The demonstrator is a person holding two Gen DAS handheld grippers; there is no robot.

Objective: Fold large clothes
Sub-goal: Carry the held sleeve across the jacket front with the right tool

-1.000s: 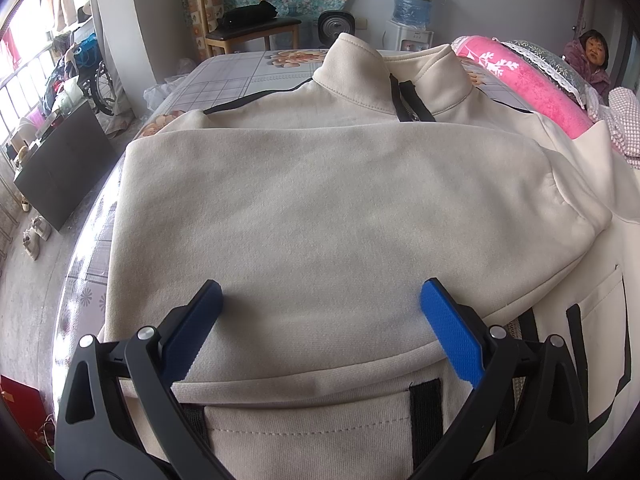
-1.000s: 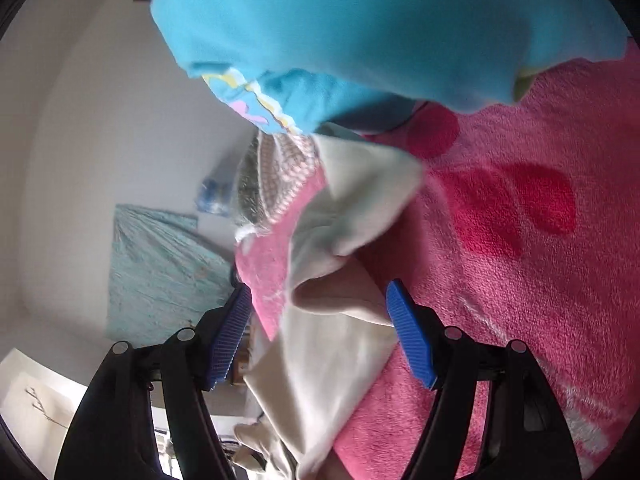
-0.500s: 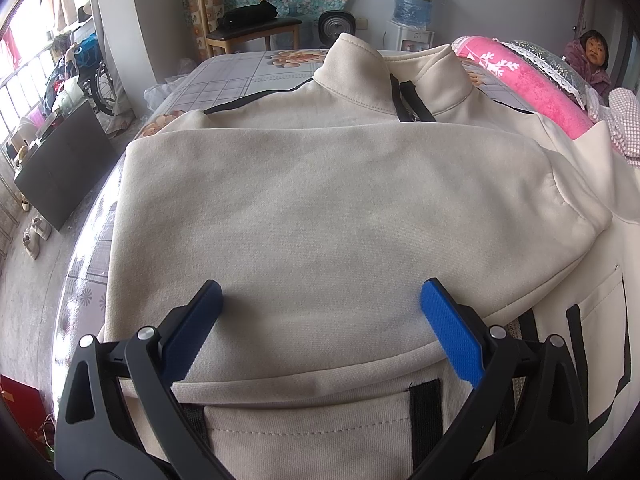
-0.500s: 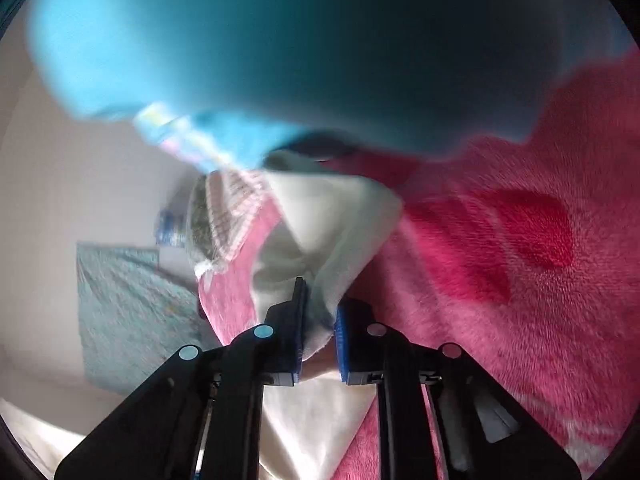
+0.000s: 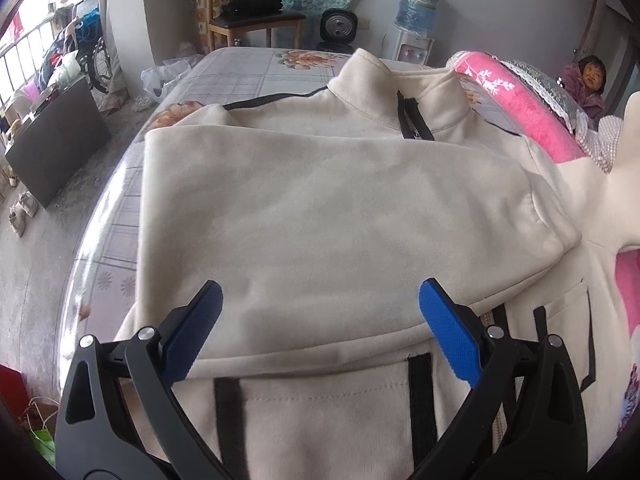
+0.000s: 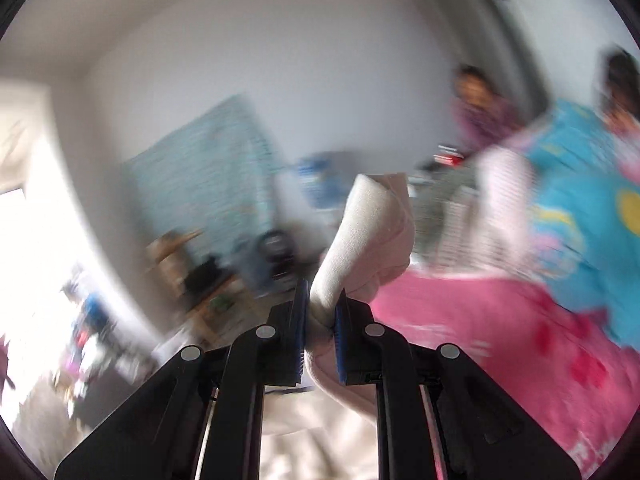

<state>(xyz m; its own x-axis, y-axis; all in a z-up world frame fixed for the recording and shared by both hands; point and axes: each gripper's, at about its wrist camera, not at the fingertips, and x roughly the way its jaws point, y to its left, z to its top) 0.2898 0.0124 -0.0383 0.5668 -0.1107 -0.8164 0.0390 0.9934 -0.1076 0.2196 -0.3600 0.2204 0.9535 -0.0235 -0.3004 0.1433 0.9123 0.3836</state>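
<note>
Gripping the cream sleeve cuff [image 6: 362, 240], the right claw [image 6: 321, 322] has clamped shut and lifted it off the pink blanket [image 6: 500, 340]. Ahead of the wide-open left claw [image 5: 320, 308], the jacket [image 5: 320, 208] lies half-folded on the bed [image 5: 240, 76].

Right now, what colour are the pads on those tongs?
Bright blue pads on black arms, clearest in the left wrist view.
</note>
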